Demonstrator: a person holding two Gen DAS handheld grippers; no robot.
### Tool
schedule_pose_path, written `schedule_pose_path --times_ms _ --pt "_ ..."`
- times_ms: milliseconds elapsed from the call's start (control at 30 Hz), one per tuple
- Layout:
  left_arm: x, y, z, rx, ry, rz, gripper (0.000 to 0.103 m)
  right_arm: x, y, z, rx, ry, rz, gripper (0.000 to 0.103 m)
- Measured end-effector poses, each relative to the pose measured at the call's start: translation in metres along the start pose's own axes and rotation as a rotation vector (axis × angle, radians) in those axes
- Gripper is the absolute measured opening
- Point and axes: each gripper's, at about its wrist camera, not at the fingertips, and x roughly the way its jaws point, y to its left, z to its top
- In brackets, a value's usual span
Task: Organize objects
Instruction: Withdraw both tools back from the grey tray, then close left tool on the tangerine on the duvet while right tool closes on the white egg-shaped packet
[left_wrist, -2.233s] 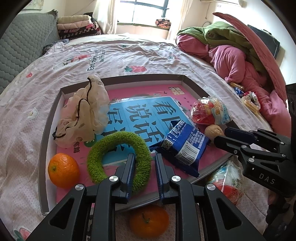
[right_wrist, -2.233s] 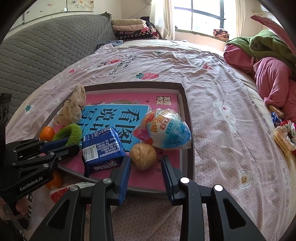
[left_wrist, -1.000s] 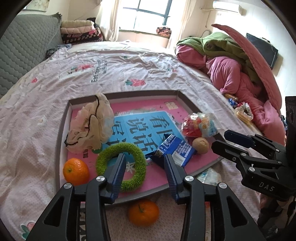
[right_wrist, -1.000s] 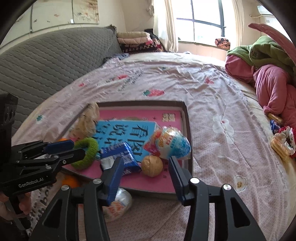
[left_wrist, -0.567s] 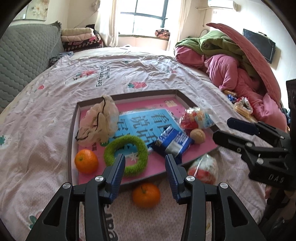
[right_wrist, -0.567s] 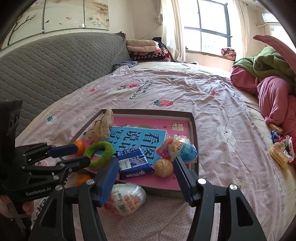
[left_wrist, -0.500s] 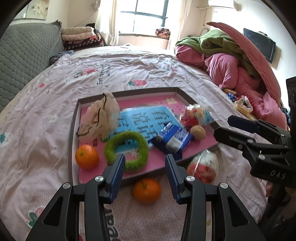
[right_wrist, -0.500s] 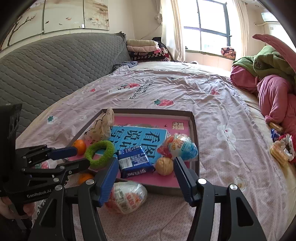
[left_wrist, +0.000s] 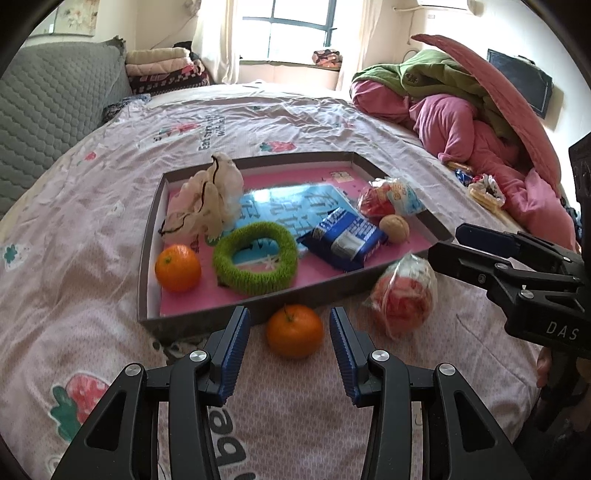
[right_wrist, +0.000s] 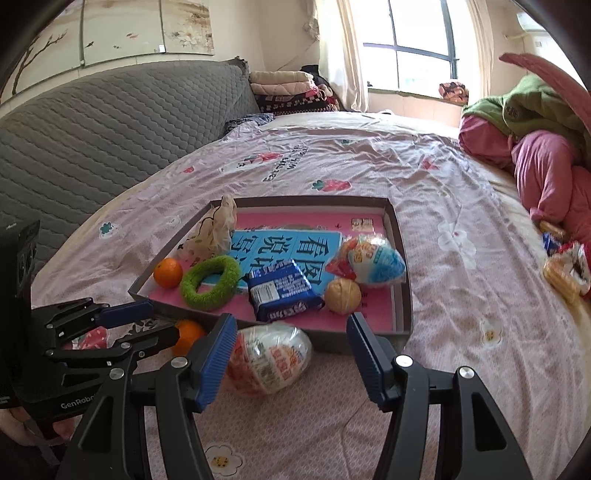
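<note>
A shallow dark tray (left_wrist: 192, 325) with a pink floor lies on the bed. In it are a cream cloth bag (left_wrist: 207, 201), an orange (left_wrist: 177, 267), a green fuzzy ring (left_wrist: 255, 260), a blue snack packet (left_wrist: 343, 238), a walnut (left_wrist: 394, 229) and a blue-red snack bag (left_wrist: 391, 195). In front of the tray lie a second orange (left_wrist: 294, 334) and a red-white snack bag (right_wrist: 269, 356). My left gripper (left_wrist: 287, 325) is open, with the second orange just beyond its fingertips. My right gripper (right_wrist: 290, 323) stands wide open above the red-white bag, without touching it.
Pink and green bedding (left_wrist: 461, 110) is piled at the right side of the bed. Loose snack wrappers (right_wrist: 565, 269) lie beside it. A grey quilted headboard (right_wrist: 92, 140) runs along the left. Folded blankets (right_wrist: 284, 88) sit near the window.
Both grippers have drawn back from the tray toward the bed's near edge. The right jaws stand wider than a second ago. The loose orange and the red-white bag now sit between the fingertips.
</note>
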Motion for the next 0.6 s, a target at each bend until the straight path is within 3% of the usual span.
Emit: schedule_pose_path --times_ms 600 --pt "0.015 -0.002 -0.014 -0.009 0.045 -0.002 0.046 0.013 -0.006 -0.016 0.092 0.059 0.051 0.062"
